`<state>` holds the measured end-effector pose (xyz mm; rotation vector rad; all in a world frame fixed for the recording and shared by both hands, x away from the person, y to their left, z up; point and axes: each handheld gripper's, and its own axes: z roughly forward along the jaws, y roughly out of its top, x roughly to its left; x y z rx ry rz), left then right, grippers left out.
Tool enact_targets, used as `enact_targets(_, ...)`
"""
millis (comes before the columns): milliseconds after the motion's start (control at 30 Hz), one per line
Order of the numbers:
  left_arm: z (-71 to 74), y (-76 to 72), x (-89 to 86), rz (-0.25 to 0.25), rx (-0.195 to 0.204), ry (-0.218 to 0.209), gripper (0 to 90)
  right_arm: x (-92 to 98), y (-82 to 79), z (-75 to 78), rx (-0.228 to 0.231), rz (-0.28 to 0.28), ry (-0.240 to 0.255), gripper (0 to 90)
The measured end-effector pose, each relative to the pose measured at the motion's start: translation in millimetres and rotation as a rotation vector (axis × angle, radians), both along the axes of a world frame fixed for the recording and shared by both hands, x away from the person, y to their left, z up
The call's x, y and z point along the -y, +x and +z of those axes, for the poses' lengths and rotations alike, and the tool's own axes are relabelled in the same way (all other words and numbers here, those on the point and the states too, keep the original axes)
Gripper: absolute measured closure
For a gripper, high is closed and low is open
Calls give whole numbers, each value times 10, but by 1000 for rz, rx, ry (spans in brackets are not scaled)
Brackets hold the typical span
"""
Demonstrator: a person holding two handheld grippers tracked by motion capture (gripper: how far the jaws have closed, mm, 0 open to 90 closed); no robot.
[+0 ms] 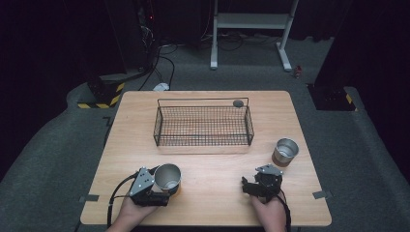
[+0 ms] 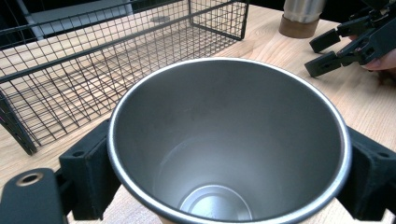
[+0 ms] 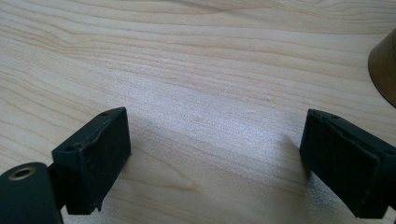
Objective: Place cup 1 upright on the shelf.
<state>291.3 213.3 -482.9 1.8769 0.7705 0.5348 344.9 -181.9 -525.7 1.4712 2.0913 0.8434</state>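
A steel cup [image 1: 168, 177] stands upright near the table's front left, its mouth open and nothing inside [image 2: 224, 140]. My left gripper [image 1: 164, 188] is shut on the cup, one black jaw pressed against each side of it. A second steel cup [image 1: 285, 151] with a brown base stands at the right of the table, apart from both grippers. My right gripper [image 1: 247, 186] sits low at the front right, open, with bare wood between its jaws [image 3: 215, 158]. The brown base [image 3: 384, 70] shows at that view's right edge.
A black wire basket [image 1: 203, 126] stands in the middle of the wooden table [image 1: 212, 193], beyond both cups. A small dark round thing [image 1: 238, 103] lies by its back right corner. In the left gripper view the right gripper [image 2: 343, 44] is ahead on the right.
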Motion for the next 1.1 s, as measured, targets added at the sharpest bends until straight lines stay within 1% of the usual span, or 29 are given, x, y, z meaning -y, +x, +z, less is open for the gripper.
enact_targets(200,1,7,-17,1,-7,-1,128,0,0,0,0,0,0,88)
enact_targets(300,9,9,-27,10,9,10,130,1,2,1,-1,1,-1,88)
enact_targets(367,17,18,-43,13,2,-4,131,0,4,1,-2,2,-1,88)
enact_targets(400,23,23,-53,19,3,-18,131,-2,3,2,-3,0,1,88)
enact_targets(433,26,27,-56,22,6,-22,132,-2,3,2,-3,0,1,88)
enact_targets(533,39,23,-66,31,7,-29,132,-2,3,1,-2,0,2,88)
enact_targets(667,54,-22,-93,39,26,-23,132,-2,5,1,-2,2,2,88)
enact_targets(733,59,-23,-101,42,26,-29,132,-1,6,2,-2,2,2,88)
enact_targets(800,75,-13,-146,49,25,-50,132,-2,6,1,-2,3,2,88)
enact_targets(900,86,-6,-174,65,27,-58,132,-3,6,1,-2,2,2,89)
enact_targets(1100,106,-6,-195,64,33,-59,132,-3,3,1,-2,0,2,89)
